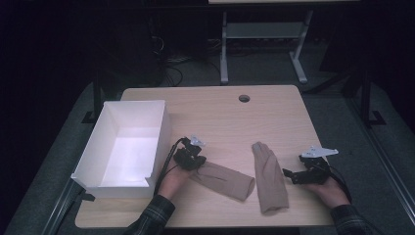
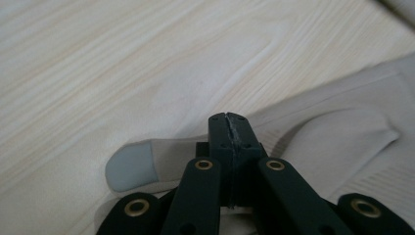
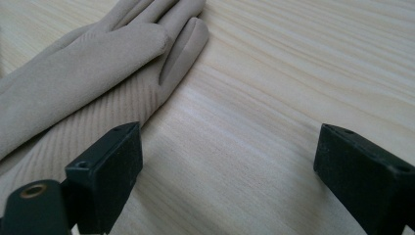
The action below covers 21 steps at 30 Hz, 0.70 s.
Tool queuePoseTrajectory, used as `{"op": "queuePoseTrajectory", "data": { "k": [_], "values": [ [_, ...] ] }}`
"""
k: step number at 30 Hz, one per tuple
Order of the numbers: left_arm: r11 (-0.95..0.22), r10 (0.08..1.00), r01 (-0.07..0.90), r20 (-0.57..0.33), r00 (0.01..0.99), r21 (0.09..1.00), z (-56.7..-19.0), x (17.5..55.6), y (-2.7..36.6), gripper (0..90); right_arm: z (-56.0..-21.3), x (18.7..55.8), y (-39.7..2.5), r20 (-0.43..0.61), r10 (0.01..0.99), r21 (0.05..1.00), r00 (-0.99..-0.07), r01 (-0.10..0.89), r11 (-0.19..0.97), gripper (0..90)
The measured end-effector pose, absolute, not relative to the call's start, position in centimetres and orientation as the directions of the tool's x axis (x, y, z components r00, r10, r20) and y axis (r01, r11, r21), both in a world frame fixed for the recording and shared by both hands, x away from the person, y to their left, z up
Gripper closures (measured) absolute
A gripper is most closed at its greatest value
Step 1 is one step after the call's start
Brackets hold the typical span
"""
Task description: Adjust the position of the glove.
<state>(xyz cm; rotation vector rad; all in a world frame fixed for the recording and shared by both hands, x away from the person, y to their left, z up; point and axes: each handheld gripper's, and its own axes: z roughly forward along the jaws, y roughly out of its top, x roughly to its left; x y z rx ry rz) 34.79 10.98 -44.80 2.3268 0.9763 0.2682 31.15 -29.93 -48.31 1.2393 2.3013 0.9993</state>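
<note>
My left gripper (image 1: 192, 157) pinched tight on finger end of left glove (image 1: 222, 180), jaws meeting with fabric apparently between them, though pinch itself hard to make out. Grip there likely to drag glove toward white box (image 1: 105, 147) beside it. My right gripper (image 1: 293, 174) spread wide, holding nothing, right glove (image 1: 269, 178) just off its left jaw.

beige gloves (image 1: 270, 176), white box (image 1: 128, 147), black tools (image 1: 190, 155)
</note>
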Motion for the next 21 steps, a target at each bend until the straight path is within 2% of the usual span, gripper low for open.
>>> {"op": "queuePoseTrajectory", "data": {
  "k": [13,21],
  "values": [
    [-0.564,0.701,0.575,-0.025,0.713,0.592,-45.3,35.5,10.4,89.7,-48.3,31.1,-29.9,0.033,0.828,0.718,-0.560,0.590,0.370,10.3],
    [-0.558,0.696,0.568,-0.031,0.717,0.605,-45.5,37.1,8.7,89.7,-48.3,31.2,-29.9,0.032,0.828,0.717,-0.560,0.589,0.371,10.3]
  ]
}}
